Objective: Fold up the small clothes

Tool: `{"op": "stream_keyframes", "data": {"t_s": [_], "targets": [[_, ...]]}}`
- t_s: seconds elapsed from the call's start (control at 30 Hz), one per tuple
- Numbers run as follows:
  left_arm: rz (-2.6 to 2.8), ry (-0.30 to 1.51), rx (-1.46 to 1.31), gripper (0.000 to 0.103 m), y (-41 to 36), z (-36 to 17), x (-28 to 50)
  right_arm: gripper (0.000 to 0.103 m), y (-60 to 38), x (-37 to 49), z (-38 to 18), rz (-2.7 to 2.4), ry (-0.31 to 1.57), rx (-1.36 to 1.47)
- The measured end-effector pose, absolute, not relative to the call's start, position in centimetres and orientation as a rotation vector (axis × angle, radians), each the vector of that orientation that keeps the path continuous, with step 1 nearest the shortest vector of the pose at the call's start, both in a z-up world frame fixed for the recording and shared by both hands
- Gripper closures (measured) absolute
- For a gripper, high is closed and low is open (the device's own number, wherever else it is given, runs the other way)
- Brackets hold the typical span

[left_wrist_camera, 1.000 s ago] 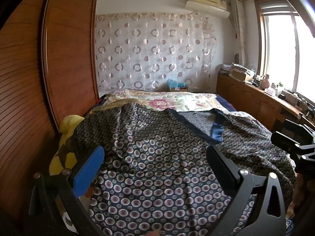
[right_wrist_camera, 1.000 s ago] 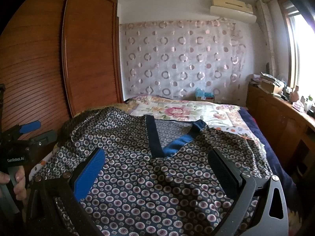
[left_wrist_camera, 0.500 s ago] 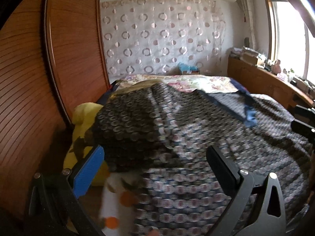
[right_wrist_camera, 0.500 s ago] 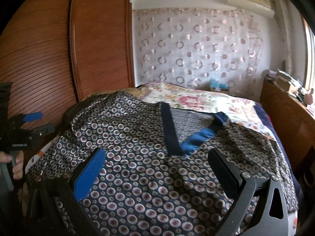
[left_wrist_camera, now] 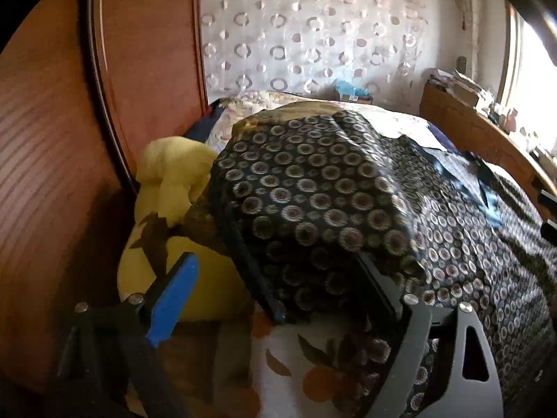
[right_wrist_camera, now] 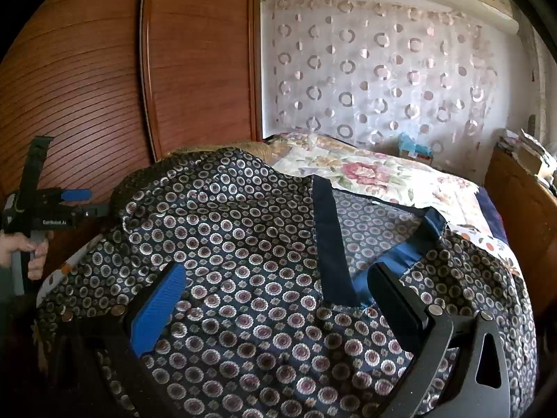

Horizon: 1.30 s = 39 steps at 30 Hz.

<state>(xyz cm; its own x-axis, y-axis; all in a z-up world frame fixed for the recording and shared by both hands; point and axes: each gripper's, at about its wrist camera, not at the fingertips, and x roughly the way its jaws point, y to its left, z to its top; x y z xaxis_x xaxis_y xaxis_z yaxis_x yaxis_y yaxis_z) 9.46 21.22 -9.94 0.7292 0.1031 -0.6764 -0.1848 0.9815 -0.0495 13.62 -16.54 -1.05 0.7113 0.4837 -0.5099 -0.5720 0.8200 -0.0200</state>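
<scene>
A dark blue garment [right_wrist_camera: 243, 244] with a circle print and a plain blue neckband [right_wrist_camera: 330, 244] lies spread on the bed. In the left wrist view its left sleeve [left_wrist_camera: 313, 202] lies humped over the bed's left edge. My left gripper [left_wrist_camera: 278, 278] is open, with the sleeve's hanging edge between its fingers. It also shows in the right wrist view [right_wrist_camera: 69, 205] at the far left, held by a hand. My right gripper [right_wrist_camera: 278, 299] is open and empty, low over the garment's front, just below the neckband.
A yellow plush toy [left_wrist_camera: 167, 209] sits between the bed and the wooden wardrobe [left_wrist_camera: 69, 139]. A floral bedsheet [right_wrist_camera: 365, 170] covers the bed. A wooden cabinet [left_wrist_camera: 487, 139] with clutter runs along the right under the window. A patterned curtain hangs behind.
My left gripper has swung left and down to the garment's left sleeve edge by the yellow toy. My right gripper has come a little closer to the garment. Both stayed open.
</scene>
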Motion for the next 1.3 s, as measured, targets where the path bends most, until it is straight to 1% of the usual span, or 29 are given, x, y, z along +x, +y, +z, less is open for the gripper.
{"op": "stream_keyframes", "data": {"t_s": [0.17, 0.37, 0.47, 0.53, 0.57, 0.6, 0.67, 0.83, 1.07, 1.3], "targets": [[0.137, 0.75, -0.216, 0.022, 22.9, -10.5, 10.6, 0.0, -15.4, 15.7, -1.4, 0.602, 0.536, -0.179], [0.092, 0.758, -0.335, 0.033, 24.0, -10.8, 11.6, 0.0, -14.5, 17.2, -2.0, 0.624, 0.555, -0.188], [0.102, 0.773, -0.352, 0.048, 24.1, -11.0, 12.1, 0.0, -14.3, 17.6, -2.3, 0.636, 0.564, -0.183], [0.106, 0.771, -0.353, 0.075, 24.1, -10.9, 12.1, 0.0, -14.0, 17.7, -2.6, 0.64, 0.564, -0.186], [0.11, 0.767, -0.351, 0.082, 24.2, -10.7, 12.1, 0.0, -13.9, 17.8, -2.7, 0.641, 0.564, -0.187], [0.115, 0.762, -0.347, 0.091, 24.1, -10.5, 12.0, 0.0, -14.0, 17.8, -2.7, 0.642, 0.564, -0.186], [0.124, 0.738, -0.322, 0.097, 23.7, -9.7, 11.5, 0.0, -14.0, 17.9, -2.9, 0.643, 0.564, -0.183], [0.075, 0.685, -0.255, 0.099, 22.2, -7.3, 11.7, 0.0, -14.4, 18.0, -3.0, 0.633, 0.561, -0.177], [-0.072, 0.613, -0.12, 0.099, 15.8, -2.3, 14.4, 0.0, -17.0, 18.1, -2.2, 0.577, 0.539, -0.148], [-0.188, 0.656, -0.041, 0.099, 10.7, -2.0, 17.4, 0.0, -19.8, 17.5, -2.3, 0.506, 0.541, -0.119]]}}
